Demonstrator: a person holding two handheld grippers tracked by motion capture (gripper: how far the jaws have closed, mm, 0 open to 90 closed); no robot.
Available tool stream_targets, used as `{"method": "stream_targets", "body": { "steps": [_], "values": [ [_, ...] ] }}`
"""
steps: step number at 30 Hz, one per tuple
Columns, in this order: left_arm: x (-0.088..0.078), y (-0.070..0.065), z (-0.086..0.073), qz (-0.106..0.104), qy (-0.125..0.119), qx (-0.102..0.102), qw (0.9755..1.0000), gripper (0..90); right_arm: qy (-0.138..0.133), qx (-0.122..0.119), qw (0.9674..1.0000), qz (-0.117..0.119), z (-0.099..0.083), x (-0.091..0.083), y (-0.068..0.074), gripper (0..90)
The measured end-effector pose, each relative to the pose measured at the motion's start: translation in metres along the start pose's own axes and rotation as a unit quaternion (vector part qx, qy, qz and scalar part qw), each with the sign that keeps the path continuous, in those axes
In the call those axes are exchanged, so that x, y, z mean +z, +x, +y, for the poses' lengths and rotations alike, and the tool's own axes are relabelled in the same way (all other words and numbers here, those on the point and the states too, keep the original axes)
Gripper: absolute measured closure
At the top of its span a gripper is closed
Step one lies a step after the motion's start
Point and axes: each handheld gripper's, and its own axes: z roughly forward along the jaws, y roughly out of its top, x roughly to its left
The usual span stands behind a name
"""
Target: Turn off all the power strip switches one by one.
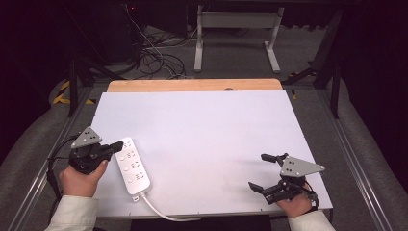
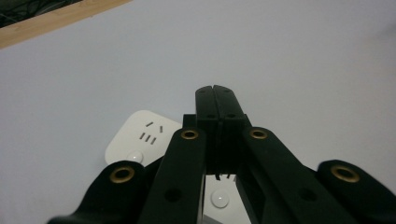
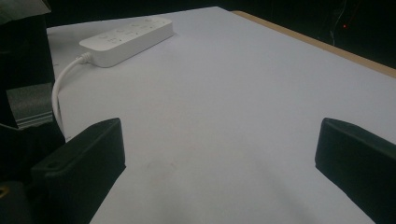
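A white power strip (image 1: 132,166) with several sockets and round buttons lies at the front left of the white tabletop (image 1: 207,125), its cable (image 1: 159,210) running off the front edge. My left gripper (image 1: 118,145) is shut with nothing between its jaws, and its tip hovers over the strip's far end. In the left gripper view the closed jaws (image 2: 215,91) cover part of the strip (image 2: 140,135); whether they touch it I cannot tell. My right gripper (image 1: 258,171) rests open and empty near the front right edge. Its view (image 3: 219,149) looks across the table toward the strip (image 3: 128,39).
A wooden strip (image 1: 192,85) borders the table's far edge. Beyond it on the floor are tangled cables (image 1: 154,57) and a white table frame (image 1: 235,33). Metal rails (image 1: 346,144) run along both sides of the table.
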Motion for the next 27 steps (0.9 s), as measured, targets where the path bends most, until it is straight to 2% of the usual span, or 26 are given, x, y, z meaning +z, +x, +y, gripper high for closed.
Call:
{"method": "stream_targets", "body": {
  "steps": [3,7,8,9,10,14,18,27],
  "values": [
    [0.003,0.004,0.000,0.015,0.012,0.009,0.9998,90.0,0.000,0.000,1.0000,0.001,0.000,0.000,0.000,2.1],
    [0.005,0.011,0.001,0.019,0.019,0.012,0.9996,90.0,0.001,0.000,1.0000,-0.001,0.000,0.001,0.000,2.1],
    [0.006,0.013,0.001,0.019,0.021,0.008,0.9996,90.0,0.001,-0.001,1.0000,0.000,0.000,0.001,0.000,2.2],
    [0.009,0.017,0.001,0.035,0.033,-0.003,0.9988,90.0,0.002,-0.001,1.0000,0.000,0.000,0.001,0.001,2.2],
    [0.011,0.020,0.001,0.045,0.044,-0.005,0.9980,90.0,0.002,-0.001,1.0000,0.001,0.000,0.001,0.001,2.2],
    [0.018,0.027,0.000,0.051,0.062,-0.013,0.9967,90.0,0.003,0.000,1.0000,0.000,0.000,0.002,0.000,2.2],
    [0.025,0.034,0.000,0.041,0.078,-0.006,0.9961,90.0,0.004,-0.001,1.0000,0.001,0.000,0.002,0.000,2.2],
    [0.041,0.049,-0.002,0.017,0.112,-0.028,0.9932,90.0,0.005,0.000,1.0000,0.002,0.000,0.002,0.000,2.2]
  ]
}}
